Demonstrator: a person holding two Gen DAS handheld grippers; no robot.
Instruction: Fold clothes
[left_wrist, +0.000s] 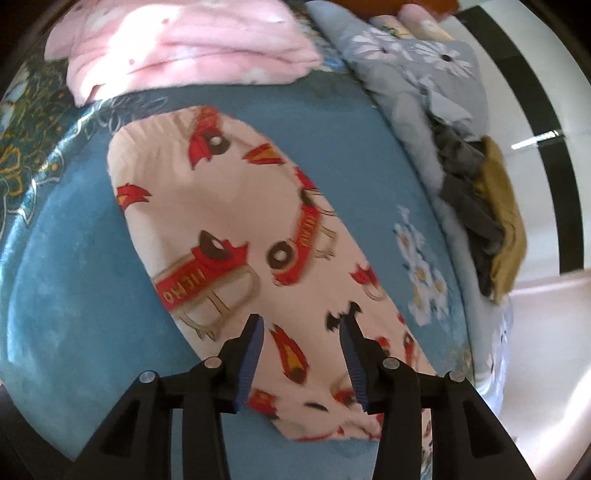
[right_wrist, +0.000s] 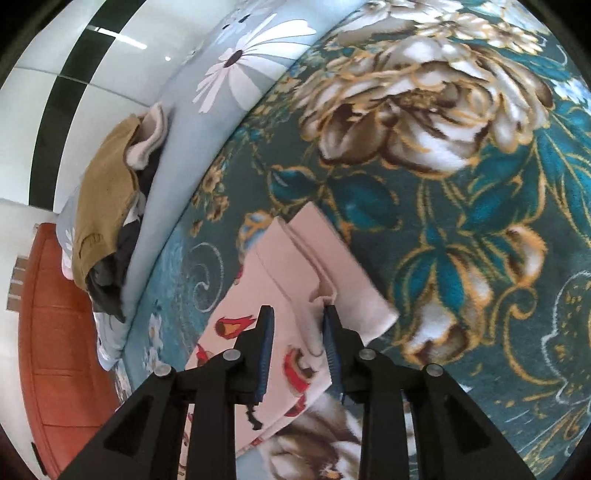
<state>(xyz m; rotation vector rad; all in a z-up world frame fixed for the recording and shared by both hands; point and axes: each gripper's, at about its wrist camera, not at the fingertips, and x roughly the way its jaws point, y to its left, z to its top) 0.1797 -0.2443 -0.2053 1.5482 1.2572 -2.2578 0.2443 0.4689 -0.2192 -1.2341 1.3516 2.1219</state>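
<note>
We find the fire-truck print garment (left_wrist: 236, 236) lying flat on the blue floral blanket (left_wrist: 74, 280), with a pink folded pile (left_wrist: 184, 48) beyond it and a heap of grey and mustard clothes (left_wrist: 484, 218) far right. Our left gripper (left_wrist: 304, 321) hovers part-open over the cloth, gripping nothing; our right gripper (right_wrist: 298, 310) is part-open, a fabric fold against its right pad. The trucks read "HERO".

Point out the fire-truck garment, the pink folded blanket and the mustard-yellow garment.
fire-truck garment (left_wrist: 236, 206): left wrist view, on its printed middle.
pink folded blanket (left_wrist: 192, 48): left wrist view, on its top face.
mustard-yellow garment (right_wrist: 103, 192): right wrist view, on its broad upper side.
</note>
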